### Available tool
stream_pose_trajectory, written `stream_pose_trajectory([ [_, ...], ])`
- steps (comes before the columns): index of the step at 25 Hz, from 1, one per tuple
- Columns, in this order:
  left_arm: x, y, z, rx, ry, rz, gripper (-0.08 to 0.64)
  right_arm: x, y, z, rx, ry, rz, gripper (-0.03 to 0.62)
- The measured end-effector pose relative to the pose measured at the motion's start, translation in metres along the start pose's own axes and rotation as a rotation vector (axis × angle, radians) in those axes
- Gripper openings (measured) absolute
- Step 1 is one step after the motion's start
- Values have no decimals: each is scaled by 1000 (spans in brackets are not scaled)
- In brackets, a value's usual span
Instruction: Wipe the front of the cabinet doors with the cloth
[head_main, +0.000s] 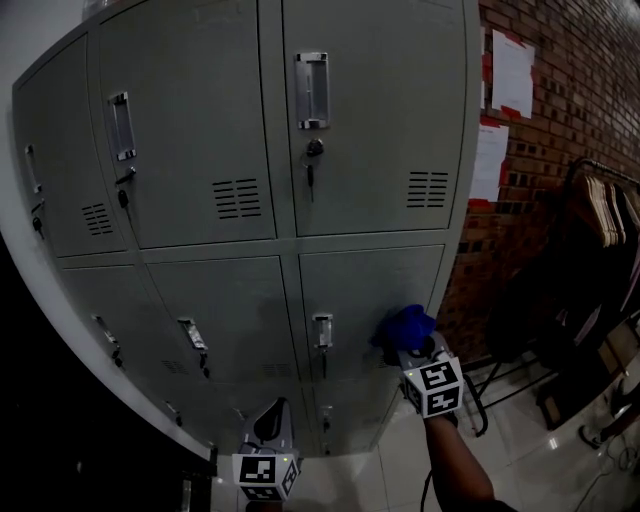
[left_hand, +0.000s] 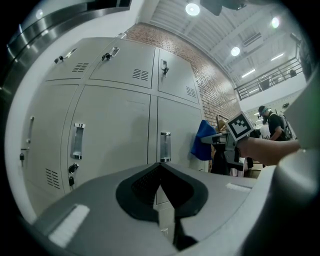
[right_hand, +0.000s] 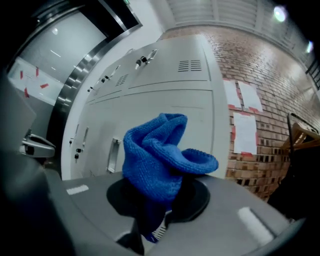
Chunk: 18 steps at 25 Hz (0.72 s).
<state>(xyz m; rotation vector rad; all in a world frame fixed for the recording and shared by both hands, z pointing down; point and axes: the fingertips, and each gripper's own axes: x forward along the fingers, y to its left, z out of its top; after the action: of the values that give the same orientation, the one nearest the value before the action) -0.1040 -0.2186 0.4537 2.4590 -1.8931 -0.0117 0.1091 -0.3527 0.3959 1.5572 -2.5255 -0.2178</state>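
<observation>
Your right claw (head_main: 410, 347) is clamped down on the blue cloth (head_main: 404, 325), and the right gripper view shows it plainly: the claw's jaws pinch the lower end of the cloth (right_hand: 159, 161). The rest bunches up out of the right claw (right_hand: 152, 227), long axis running along the jaws, and its top fold flops over to the right. That bunched end points at the grey metal cabinet (head_main: 200, 120), right at the outer edge of the lower right door (head_main: 360, 290), level with its handle (head_main: 322, 331). Whether the cloth is actually pressing the metal, I can't tell.

Your left claw (head_main: 272, 412) hangs low in front of the bottom row. Its jaws are drawn together and there's nothing between them in the left gripper view (left_hand: 160, 192).

Next to the cabinet runs a brick wall (head_main: 585, 90) with white paper sheets (head_main: 512, 72) pinned to it. A dark clothes rack (head_main: 600, 215) stands by it, on a pale glossy floor (head_main: 520, 450).
</observation>
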Motion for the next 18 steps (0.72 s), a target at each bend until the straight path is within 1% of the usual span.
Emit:
stream_pose_trajectory([
  [4,-3,2,0,0,4,4,17,19,62,-6,-40,26,117,80],
  [9,-8,11,-1,-2,2,16,17,42,113,1,-37,25,209,80],
  [12,-8,17,-2,-5,5,21,17,58,138,8,-53,16,232,80],
  [15,-8,21,-4,-15,7,23,17,72,154,4,-112,57,231,80],
  [16,-10,23,-4,-17,9,27,17,74,155,1,-119,69,226,80],
  [18,-13,30,-5,-20,11,42,17,75,156,-1,-96,73,222,80],
])
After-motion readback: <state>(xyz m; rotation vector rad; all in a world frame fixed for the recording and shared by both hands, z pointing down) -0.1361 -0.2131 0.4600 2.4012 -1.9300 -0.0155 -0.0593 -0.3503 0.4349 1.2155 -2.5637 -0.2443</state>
